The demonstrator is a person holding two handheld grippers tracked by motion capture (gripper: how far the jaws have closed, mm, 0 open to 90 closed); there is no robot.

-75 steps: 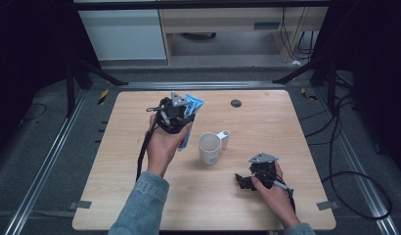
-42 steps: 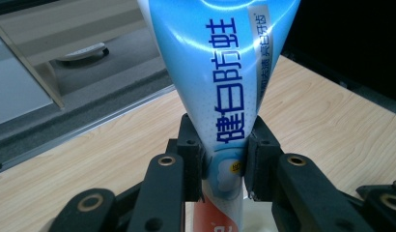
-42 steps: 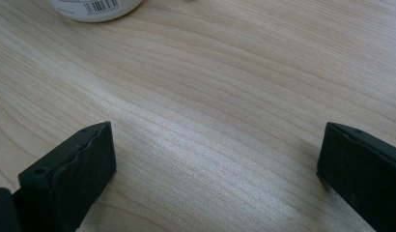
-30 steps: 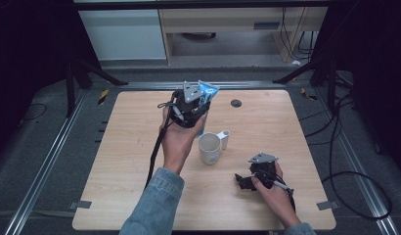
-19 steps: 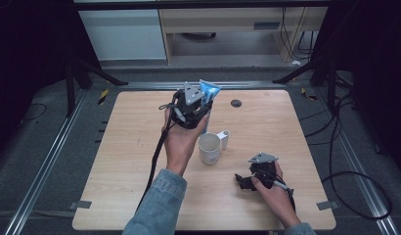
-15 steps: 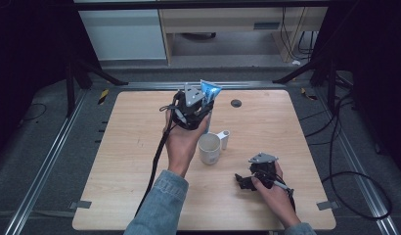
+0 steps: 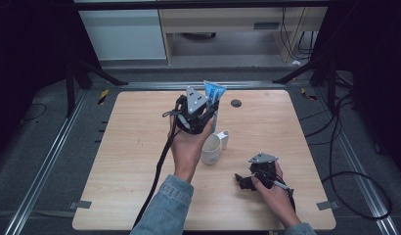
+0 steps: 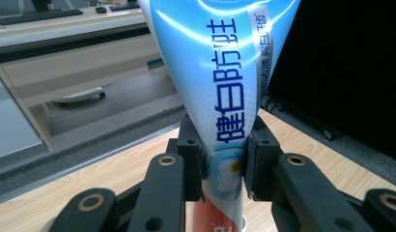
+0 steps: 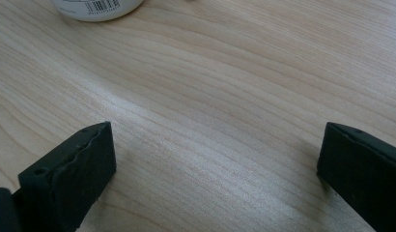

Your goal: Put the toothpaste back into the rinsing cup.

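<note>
One toothpaste tube (image 8: pixel 225 96), one mug (image 7: pixel 211 149).

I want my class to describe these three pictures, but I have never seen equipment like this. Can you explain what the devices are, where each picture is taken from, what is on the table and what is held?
No robot here: a person holds a hand-operated gripper in each hand. The high view looks down on the wooden table. The other two come from cameras riding on each gripper.

The left gripper is raised over the table, its black fingers shut on a blue toothpaste tube. The right gripper rests low on the table, its fingers wide apart with nothing between them.

On the table stand a white mug, a small white cap-like piece beside it, and a small dark round thing farther back.
</note>
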